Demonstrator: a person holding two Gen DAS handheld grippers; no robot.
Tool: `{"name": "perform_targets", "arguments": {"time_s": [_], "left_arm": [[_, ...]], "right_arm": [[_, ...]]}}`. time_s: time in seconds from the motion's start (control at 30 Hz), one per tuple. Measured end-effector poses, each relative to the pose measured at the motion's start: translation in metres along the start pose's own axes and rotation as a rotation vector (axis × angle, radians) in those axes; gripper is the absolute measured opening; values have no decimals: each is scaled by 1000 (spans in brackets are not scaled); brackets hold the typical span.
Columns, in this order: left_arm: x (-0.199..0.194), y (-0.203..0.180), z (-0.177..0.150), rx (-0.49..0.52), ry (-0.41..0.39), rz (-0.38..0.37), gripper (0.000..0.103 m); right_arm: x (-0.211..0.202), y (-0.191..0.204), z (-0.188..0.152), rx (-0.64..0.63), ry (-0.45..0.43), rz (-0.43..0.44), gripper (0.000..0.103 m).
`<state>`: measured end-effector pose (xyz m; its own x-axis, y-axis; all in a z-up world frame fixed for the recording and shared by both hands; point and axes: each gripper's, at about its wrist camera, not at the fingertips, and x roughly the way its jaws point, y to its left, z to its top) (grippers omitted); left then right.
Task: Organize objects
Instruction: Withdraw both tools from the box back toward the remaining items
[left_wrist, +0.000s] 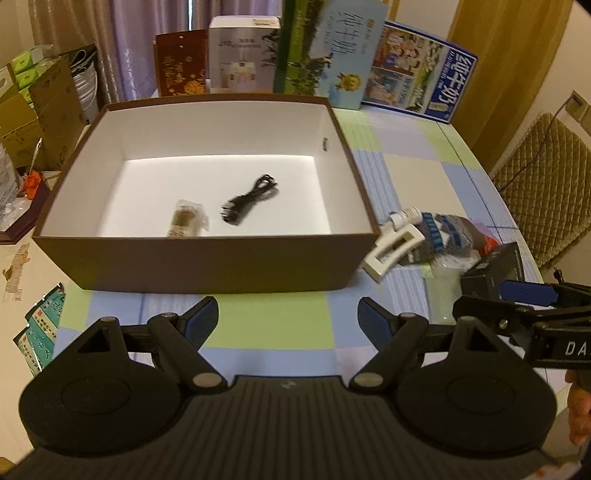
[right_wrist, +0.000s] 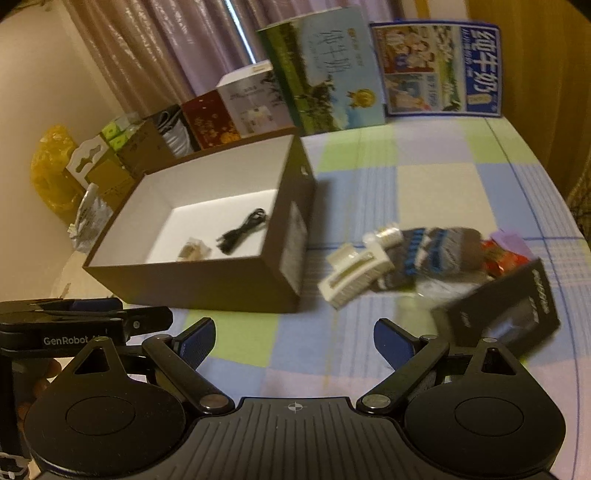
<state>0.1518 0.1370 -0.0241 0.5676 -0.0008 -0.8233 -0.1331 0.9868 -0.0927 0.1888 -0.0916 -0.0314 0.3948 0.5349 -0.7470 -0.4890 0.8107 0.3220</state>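
Left gripper (left_wrist: 288, 317): your jaws stand wide apart with nothing between them, only the checked tablecloth (left_wrist: 266, 325) below. It hovers just short of the near wall of the brown box (left_wrist: 207, 264).

Right gripper (right_wrist: 294, 338): also spread wide and empty, over bare cloth. It sits beside your left tool, whose side shows at the left edge of the right wrist view.

Box: straight ahead of the left gripper, ahead and to the left of the right one. It is open-topped with a white inside, which I judge makes it the place where things are collected.

Already in the box: a black cable (left_wrist: 249, 199) coiled near the middle of the floor and a small clear packet (left_wrist: 184, 218) beside it, nearer your side. They lie apart, not touching.

Loose pile: ahead and to the right of both grippers, outside the box's right wall. A white clip (right_wrist: 352, 275) lies nearest the box, a striped fabric item (right_wrist: 436, 254) just behind it, and a red wrapper (right_wrist: 502, 256) further right.

Black carton (right_wrist: 498, 308): just beyond your right finger, tilted, the closest loose thing to you.

Stage: two items stowed, several left out, so sorting looks partly done.

Next move: the right gripper seems better placed for the pile; I would approach the black carton or clip first.

Caution: the pile is blurred and overlapping, so I cannot tell which pieces rest on which.
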Motion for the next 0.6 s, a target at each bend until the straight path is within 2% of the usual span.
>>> {"name": "perform_targets", "arguments": {"time_s": [0.6], "left_arm": [[18, -80, -17, 82, 45, -40, 80]], "right_arm": [[-40, -87, -22, 152, 13, -89, 90]]}}
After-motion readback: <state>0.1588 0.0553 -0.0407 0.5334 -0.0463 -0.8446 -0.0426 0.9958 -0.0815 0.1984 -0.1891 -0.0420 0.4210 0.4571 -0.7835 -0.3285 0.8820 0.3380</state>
